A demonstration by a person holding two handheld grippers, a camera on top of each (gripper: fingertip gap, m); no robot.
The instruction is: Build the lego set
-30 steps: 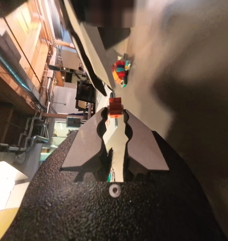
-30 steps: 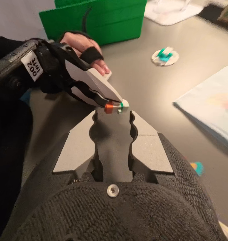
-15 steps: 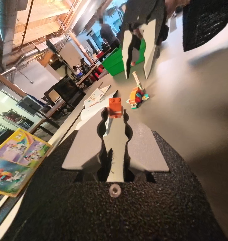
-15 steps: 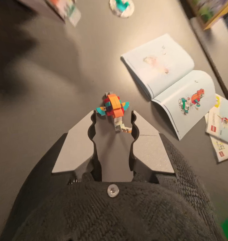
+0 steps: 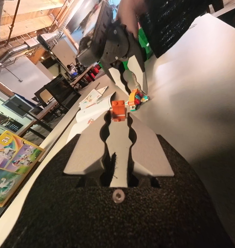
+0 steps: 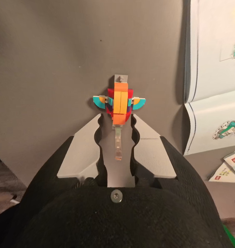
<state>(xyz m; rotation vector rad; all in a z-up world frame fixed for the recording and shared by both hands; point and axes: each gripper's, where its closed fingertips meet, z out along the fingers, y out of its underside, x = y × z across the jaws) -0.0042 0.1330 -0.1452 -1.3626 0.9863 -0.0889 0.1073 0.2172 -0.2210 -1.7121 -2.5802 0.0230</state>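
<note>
Orange lego brick (image 5: 118, 112) sits pinched at the tips of the left gripper (image 5: 118, 116), held above the grey table (image 5: 195, 94). The right gripper (image 6: 116, 116) is wide open and holds nothing. It hangs over the colourful lego model (image 6: 120, 103) lying on the table, whose clear tail (image 6: 118, 145) lies between its fingers.

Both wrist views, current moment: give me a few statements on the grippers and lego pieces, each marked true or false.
1. The left gripper is shut on the orange brick assembly. True.
2. The right gripper already clamps the colourful model. False: its jaws stand open either side of the model's near end.
3. The model rests on the grey table. True.
4. The open instruction booklet lies left of the model in the right wrist view. False: it lies to the right.
</note>
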